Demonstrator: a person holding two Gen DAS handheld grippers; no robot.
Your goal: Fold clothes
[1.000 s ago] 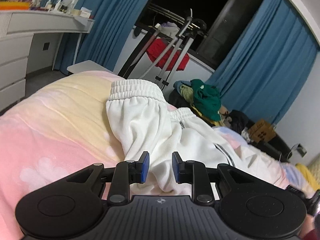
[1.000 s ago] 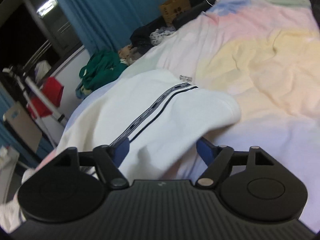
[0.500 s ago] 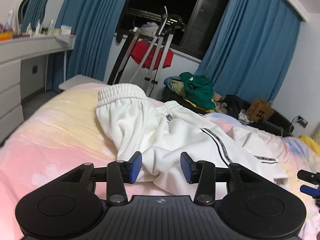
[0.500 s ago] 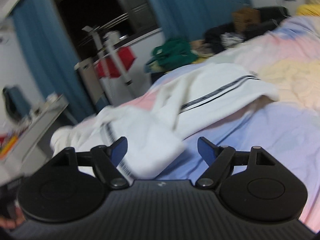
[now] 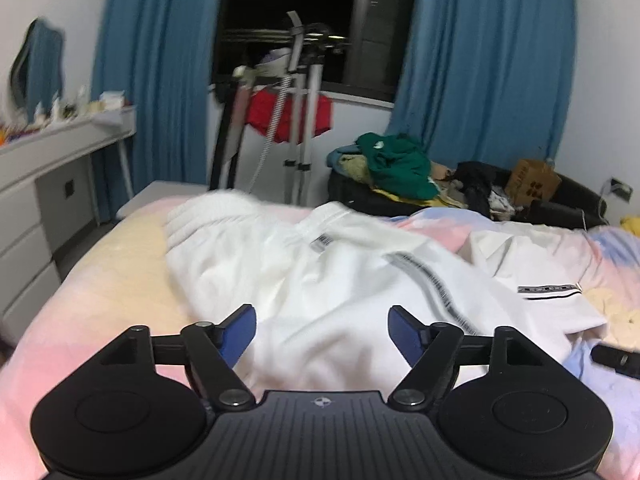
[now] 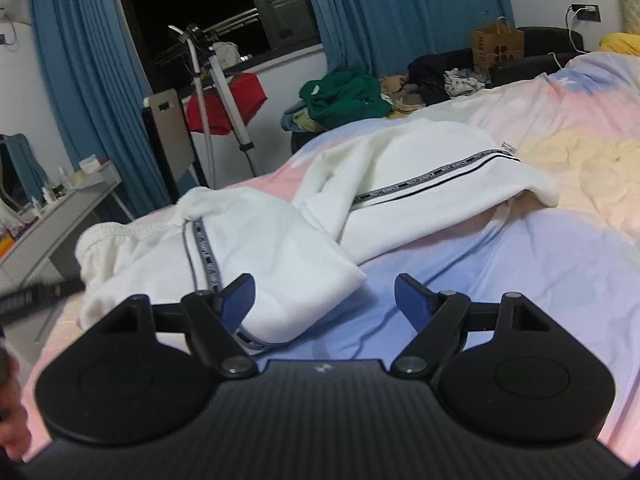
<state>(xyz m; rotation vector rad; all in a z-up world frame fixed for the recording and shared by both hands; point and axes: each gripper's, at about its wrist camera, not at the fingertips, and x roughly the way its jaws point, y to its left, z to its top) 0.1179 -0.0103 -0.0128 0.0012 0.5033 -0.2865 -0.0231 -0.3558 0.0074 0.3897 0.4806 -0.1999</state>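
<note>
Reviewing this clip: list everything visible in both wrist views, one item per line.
white trousers: one, white with dark side stripes, spread on the bed
bedspread: one, pastel pink, yellow and blue, under the trousers
clothes pile: one, green on top, beyond the bed
curtains: two, blue, beside the dark window
drying rack: one, silver, red cloth on it, at the window
paper bag: one, brown, far side
dresser: one, white, left wall
left gripper: black, blue pads, open above the trousers
right gripper: black, blue pads, open

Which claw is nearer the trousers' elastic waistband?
Left. The left claw hovers open over the trousers, short of the waistband; the right claw sits open by a folded leg, further off.
</note>
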